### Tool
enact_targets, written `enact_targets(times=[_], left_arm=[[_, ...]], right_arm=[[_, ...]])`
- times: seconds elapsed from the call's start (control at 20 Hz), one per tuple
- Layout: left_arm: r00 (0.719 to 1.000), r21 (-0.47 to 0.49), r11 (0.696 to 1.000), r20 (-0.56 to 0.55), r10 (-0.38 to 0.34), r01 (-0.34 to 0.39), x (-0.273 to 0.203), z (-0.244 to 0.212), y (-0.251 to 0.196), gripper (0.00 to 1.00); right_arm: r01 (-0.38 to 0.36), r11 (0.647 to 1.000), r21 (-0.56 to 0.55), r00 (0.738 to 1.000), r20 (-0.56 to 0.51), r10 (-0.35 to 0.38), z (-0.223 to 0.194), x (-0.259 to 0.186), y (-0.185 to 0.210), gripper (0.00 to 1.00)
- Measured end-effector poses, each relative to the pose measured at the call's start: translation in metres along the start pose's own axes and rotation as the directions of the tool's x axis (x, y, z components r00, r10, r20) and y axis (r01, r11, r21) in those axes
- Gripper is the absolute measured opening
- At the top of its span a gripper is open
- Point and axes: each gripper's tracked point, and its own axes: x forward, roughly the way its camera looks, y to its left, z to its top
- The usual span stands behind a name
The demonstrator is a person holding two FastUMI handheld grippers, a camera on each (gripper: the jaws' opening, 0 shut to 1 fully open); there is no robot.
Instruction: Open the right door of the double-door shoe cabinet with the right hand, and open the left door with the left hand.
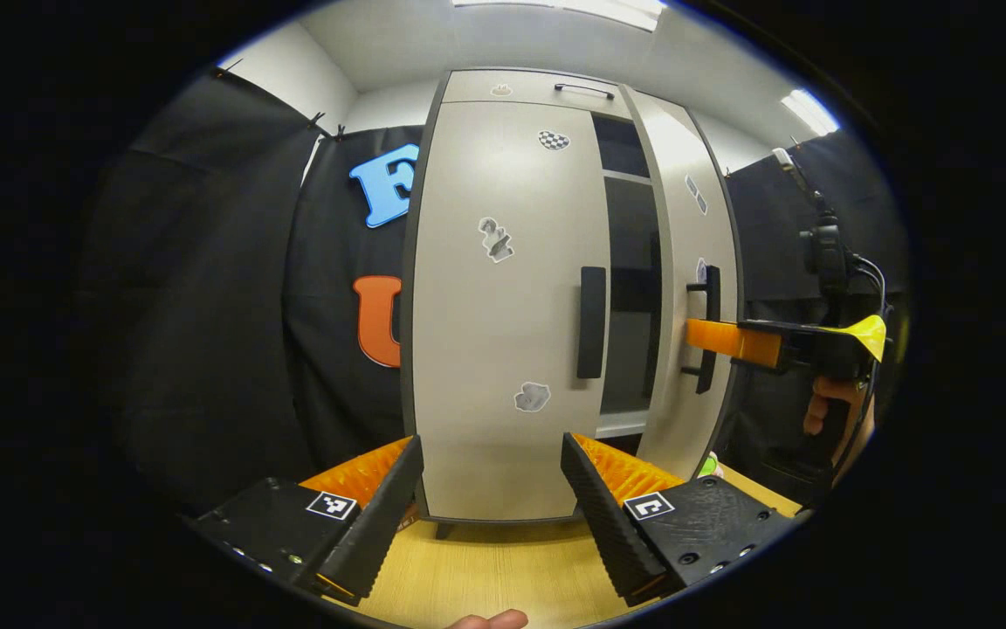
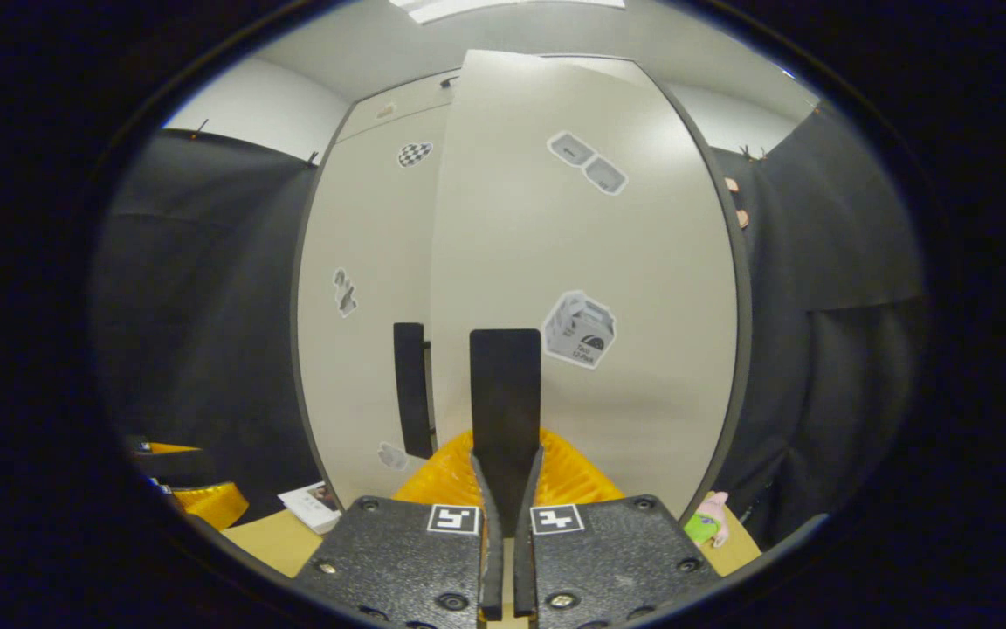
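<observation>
The tall pale grey double-door shoe cabinet stands on the light wooden tabletop right in front of me. Its 2 doors look like stiff, light laminate panels that should swing easily on their hinges, so I judge the only sensible hold is the vertical bar pull on each; the flat faces would be too slick to catch.

The right door is already partly swung out, with dark shelves visible in the gap. My right gripper is pinched nearly shut around that door's flat black vertical handle, both fingers pressing its sides.

The left door sits flush and closed. My left gripper hangs wide open and holds nothing, well short of the left door's black bar handle, which lies above and ahead of the fingertips.
</observation>
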Motion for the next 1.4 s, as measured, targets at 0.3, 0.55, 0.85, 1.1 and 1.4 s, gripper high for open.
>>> enact_targets(times=[0.3, 0.55, 0.85, 1.1, 1.4], left_arm=[[1.0, 0.011, 1.0, 0.001, -0.014, 0.014, -0.001, 0.001, -0.013, 0.95], [1.0, 0.018, 0.999, 0.004, -0.031, 0.031, 0.004, 0.001, -0.023, 0.95], [0.998, -0.001, 0.998, 0.002, -0.059, 0.059, 0.012, 0.001, -0.041, 0.95], [0.999, 0.011, 0.999, 0.015, -0.05, 0.049, 0.016, 0.004, -0.041, 0.95], [0.999, -0.01, 0.999, 0.029, -0.032, 0.032, 0.022, 0.01, -0.036, 0.95]], right_arm=[[-0.017, 1.0, 0.0, 1.0, -0.001, 0.017, 0.001, -0.042, -0.022, 0.08], [0.017, 1.0, -0.011, 1.0, 0.005, -0.017, 0.0, -0.08, -0.055, 0.08], [0.069, 0.997, -0.026, 0.998, -0.003, -0.07, 0.0, -0.104, -0.082, 0.07], [0.147, 0.989, -0.025, 0.989, 0.009, -0.146, 0.0, -0.123, -0.117, 0.06], [0.251, 0.966, -0.057, 0.968, 0.025, -0.25, -0.001, -0.128, -0.161, 0.04]])
